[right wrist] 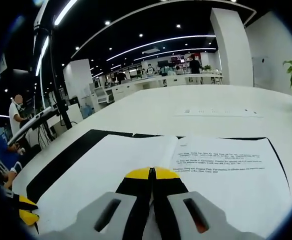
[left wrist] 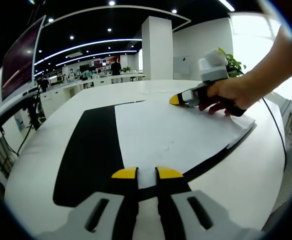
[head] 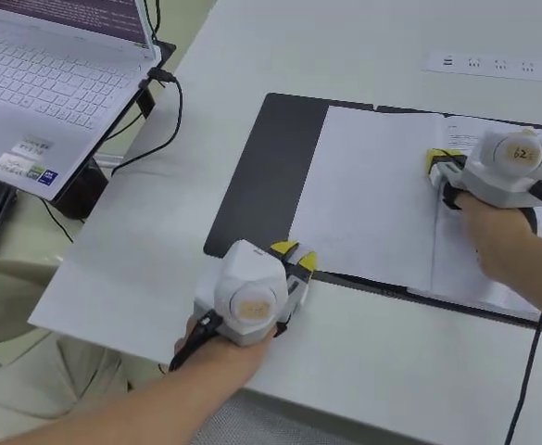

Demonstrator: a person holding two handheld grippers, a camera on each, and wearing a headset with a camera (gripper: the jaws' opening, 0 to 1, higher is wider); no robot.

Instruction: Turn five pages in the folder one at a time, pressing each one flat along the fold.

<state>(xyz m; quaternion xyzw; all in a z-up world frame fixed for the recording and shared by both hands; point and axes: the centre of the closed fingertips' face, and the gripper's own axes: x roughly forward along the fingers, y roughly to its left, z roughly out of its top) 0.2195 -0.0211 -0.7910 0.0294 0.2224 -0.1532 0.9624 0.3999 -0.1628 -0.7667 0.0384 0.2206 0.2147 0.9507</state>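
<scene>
The folder lies open on the white table, its black cover (head: 261, 176) (left wrist: 86, 150) (right wrist: 61, 162) spread to the left. A blank white page (head: 368, 195) (left wrist: 170, 135) lies turned over on it. The printed page (head: 465, 264) (right wrist: 230, 170) lies to the right of the fold. My right gripper (head: 434, 165) (right wrist: 151, 174) (left wrist: 175, 99) is shut, with its yellow tips down on the paper at the fold. My left gripper (head: 296, 257) (left wrist: 146, 173) (right wrist: 26, 210) sits at the folder's near edge by the blank page's corner, its jaws a narrow gap apart with nothing visibly held.
An open white laptop (head: 48, 83) stands at the far left on a stand, with black cables (head: 164, 130) trailing onto the table. A white power strip (head: 493, 65) lies beyond the folder. A black cable (head: 530, 371) runs from the right gripper over the table's near edge.
</scene>
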